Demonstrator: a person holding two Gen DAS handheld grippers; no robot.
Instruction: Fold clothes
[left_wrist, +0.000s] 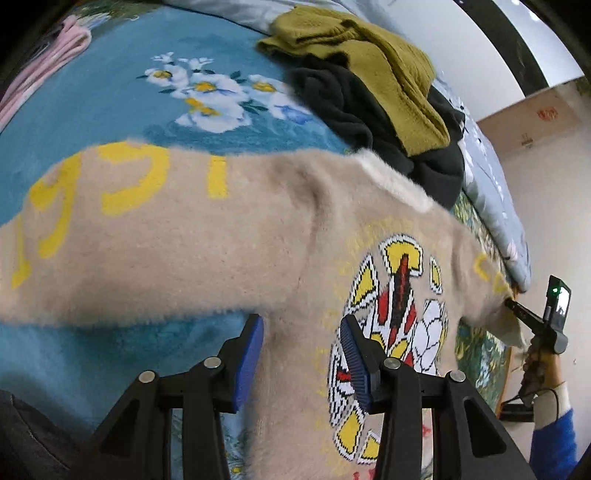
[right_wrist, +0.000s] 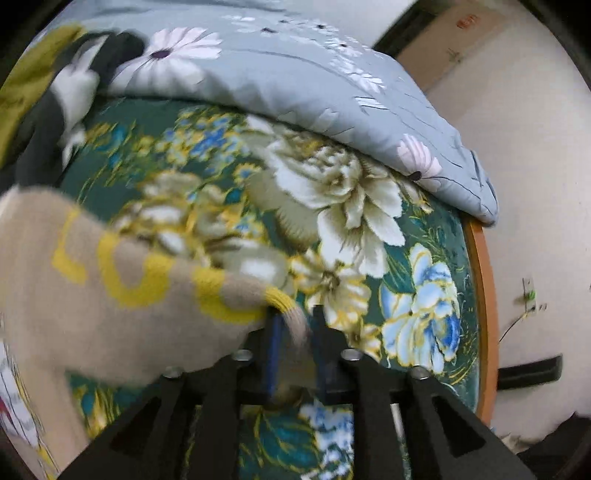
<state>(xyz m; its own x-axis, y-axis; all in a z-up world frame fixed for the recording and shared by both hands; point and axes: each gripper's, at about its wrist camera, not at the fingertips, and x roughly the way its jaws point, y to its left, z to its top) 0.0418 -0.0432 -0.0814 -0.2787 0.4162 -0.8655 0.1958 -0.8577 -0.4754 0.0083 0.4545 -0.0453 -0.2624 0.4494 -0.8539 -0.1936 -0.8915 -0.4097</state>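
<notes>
The fuzzy beige knitted sweater with yellow lettering (left_wrist: 229, 236) is spread over the floral bed (right_wrist: 417, 236). Its cuff, probably, is pinched by the right tool (right_wrist: 295, 343); the left tool (left_wrist: 303, 354) is held spread above the body. Being soft, light and floppy, it is best taken at hems and seams.

Left gripper (left_wrist: 304, 354): jaws spread wide, blue pads (left_wrist: 248, 363) facing each other, nothing between them. Right gripper (right_wrist: 295, 350): jaws nearly closed, pinching fabric between the blue pads (right_wrist: 274, 350). In the left wrist view the right gripper (left_wrist: 511, 305) sits far right, held in the person's hand (left_wrist: 543, 363), blue sleeve cuff at the wrist.
</notes>
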